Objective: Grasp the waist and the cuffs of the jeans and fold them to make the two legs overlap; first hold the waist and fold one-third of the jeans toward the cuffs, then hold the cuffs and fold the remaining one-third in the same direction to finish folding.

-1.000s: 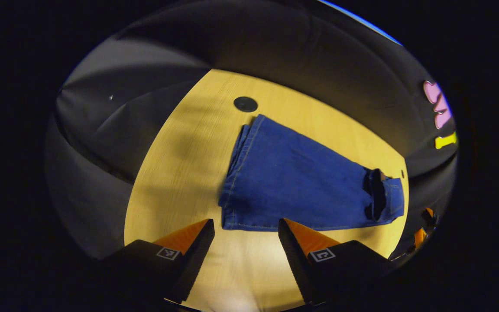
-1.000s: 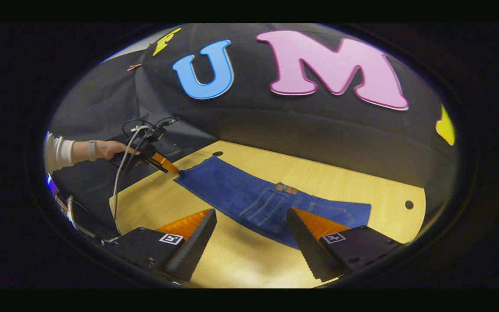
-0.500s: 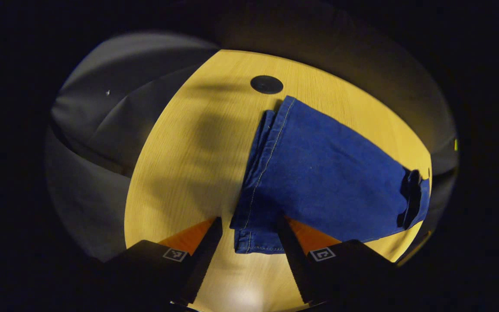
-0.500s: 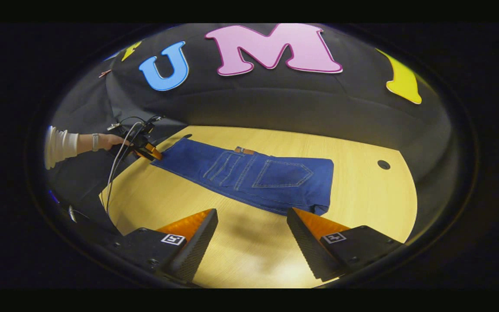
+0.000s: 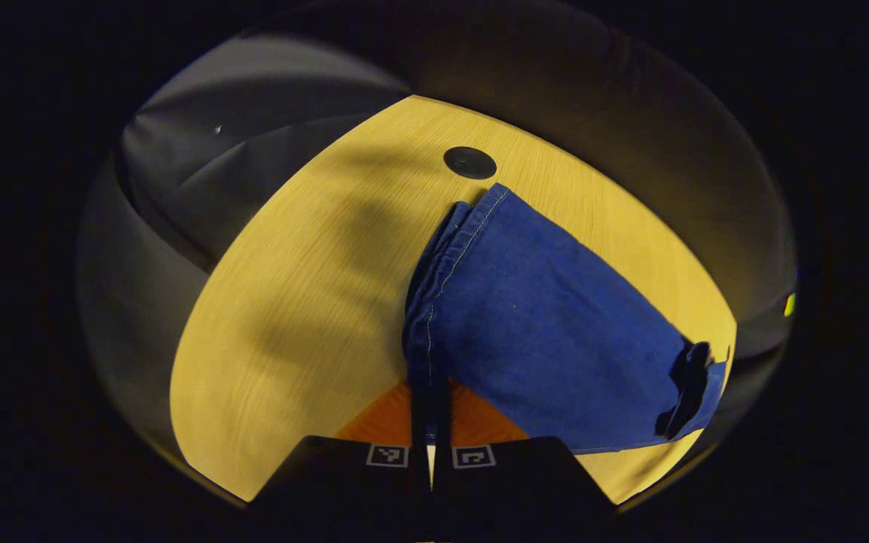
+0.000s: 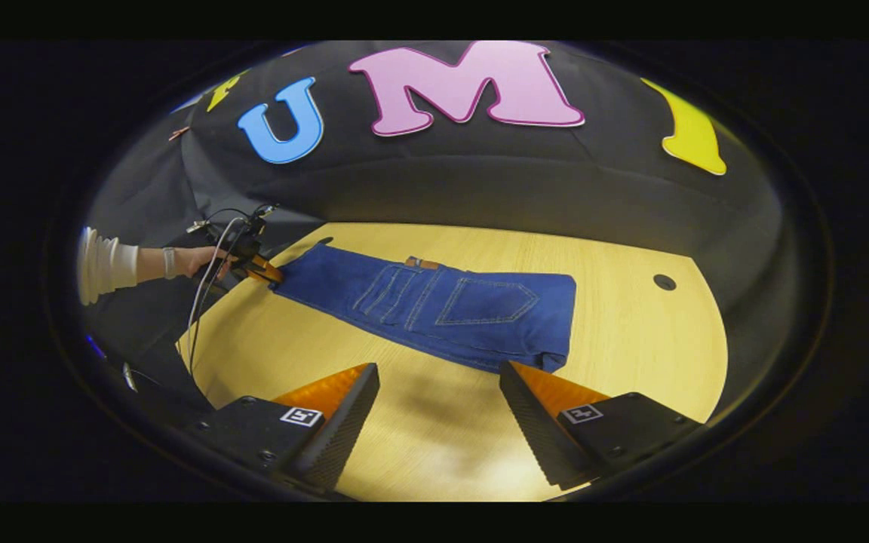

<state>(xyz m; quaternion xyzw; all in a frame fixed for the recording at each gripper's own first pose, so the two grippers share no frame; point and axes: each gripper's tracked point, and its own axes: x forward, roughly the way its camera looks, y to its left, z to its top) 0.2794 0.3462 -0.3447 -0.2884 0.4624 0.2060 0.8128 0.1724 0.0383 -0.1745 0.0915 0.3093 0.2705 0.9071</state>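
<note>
The jeans (image 6: 434, 305) lie flat on the wooden table (image 6: 631, 339), legs stacked one on the other, with the waist part folded over so that the back pocket (image 6: 487, 300) and a small brown waistband patch (image 6: 421, 262) face up. In the left gripper view the jeans (image 5: 548, 332) run away from the camera toward the right, and the stacked cuffs (image 5: 434, 302) form the edge nearest the gripper.

The left gripper (image 5: 430, 422) is closed on the near corner of the cuffs: its two fingers stand together with a thin strip of denim clamped between them. In the right gripper view the left gripper (image 6: 257, 265) sits at the far left end of the jeans, held by a hand (image 6: 197, 260) with a light sleeve (image 6: 106, 265) and trailing cables (image 6: 208, 286).

The right gripper (image 6: 438, 385) hovers in front of the folded end of the jeans, apart from the fabric, jaws wide apart and holding nothing.

A dark round disc (image 5: 470, 162) is set in the table just beyond the far corner of the cuffs. Another dark spot (image 6: 664, 282) lies on the table right of the folded end; it is probably a similar disc, though too small to confirm.
</note>
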